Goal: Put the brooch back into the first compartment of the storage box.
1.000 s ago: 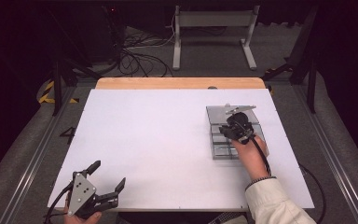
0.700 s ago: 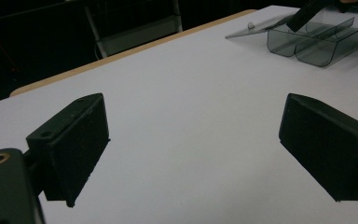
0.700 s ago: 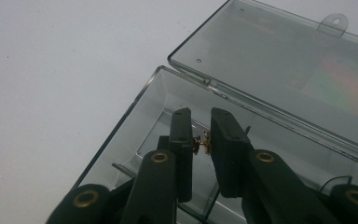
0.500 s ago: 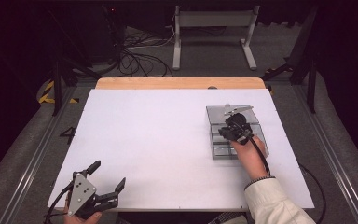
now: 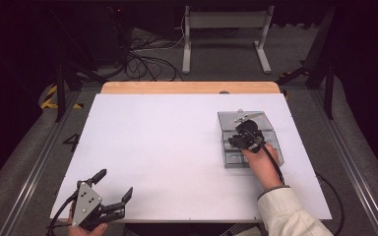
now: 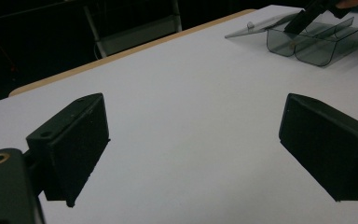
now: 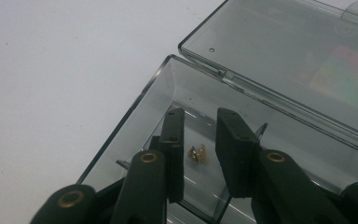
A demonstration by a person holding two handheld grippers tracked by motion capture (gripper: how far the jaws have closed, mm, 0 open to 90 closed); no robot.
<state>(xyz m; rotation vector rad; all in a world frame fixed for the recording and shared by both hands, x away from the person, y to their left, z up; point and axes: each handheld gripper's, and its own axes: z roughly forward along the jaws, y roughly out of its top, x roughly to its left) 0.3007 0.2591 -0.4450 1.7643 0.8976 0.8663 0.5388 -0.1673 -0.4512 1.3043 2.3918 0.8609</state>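
Dark room w/ cables on the floor; matte white table (image 5: pixel 167 147), wood strip along the far edge. On its right side sits 1 clear smoky plastic box (image 5: pixel 226 142), boxy, divided, hinged lid (image 7: pixel 279 51) laid flat open. Right gripper (image 7: pixel 199 156) reaches into a compartment, jaws just been opening, slightly apart, 1 small brass part (image 7: pixel 196 153) lying loose btwn them. Left gripper (image 5: pixel 114 188) at near-left edge, black jaws wide apart, holding nothing.

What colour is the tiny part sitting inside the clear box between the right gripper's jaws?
Brass-gold. The tiny part shows best in the right gripper view, lying in the clear box.
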